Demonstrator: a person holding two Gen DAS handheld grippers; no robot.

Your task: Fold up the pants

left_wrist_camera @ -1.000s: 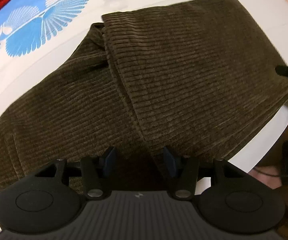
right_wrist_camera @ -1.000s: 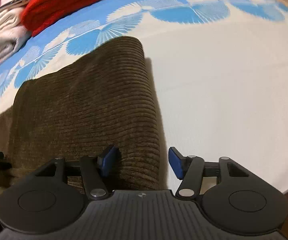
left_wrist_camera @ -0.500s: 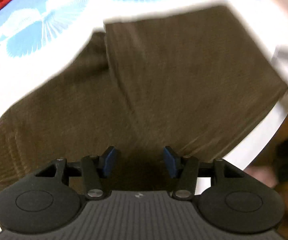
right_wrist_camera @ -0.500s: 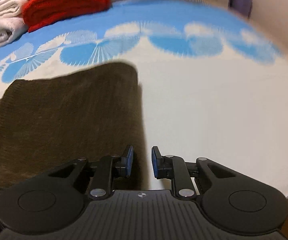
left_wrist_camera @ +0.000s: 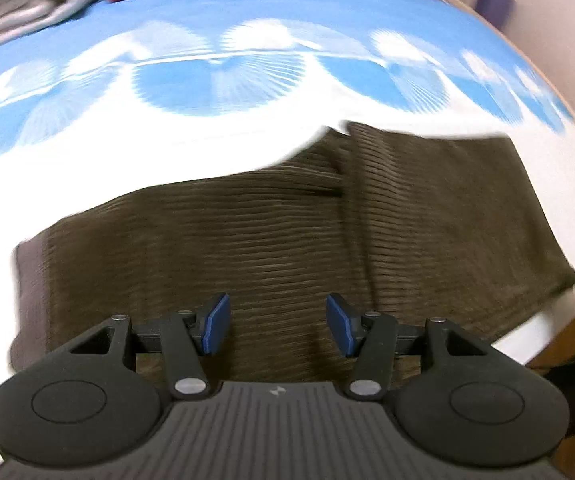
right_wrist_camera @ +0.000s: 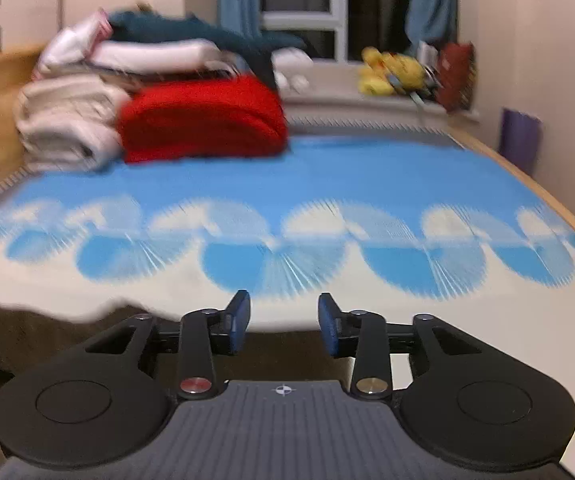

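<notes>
Dark brown corduroy pants (left_wrist_camera: 287,232) lie folded flat on the bed, one layer lapped over the other at the right. My left gripper (left_wrist_camera: 277,326) hovers above their near part, open, nothing between its blue pads. In the right wrist view only a strip of the pants (right_wrist_camera: 39,328) shows at the lower left, below and behind the fingers. My right gripper (right_wrist_camera: 283,326) is raised off the cloth and points across the bed; its jaws are opening with nothing between them.
The bed has a blue and white fan-patterned cover (right_wrist_camera: 287,200). At its far side lie a folded red blanket (right_wrist_camera: 203,120) and a pile of pale laundry (right_wrist_camera: 67,124). A windowsill with yellow toys (right_wrist_camera: 387,70) is beyond. The bed's wooden edge (right_wrist_camera: 527,184) runs on the right.
Both grippers have lifted away from the pants. The right one closed to a narrow gap and has widened again, now tilted up toward the room. The left one stayed open.
</notes>
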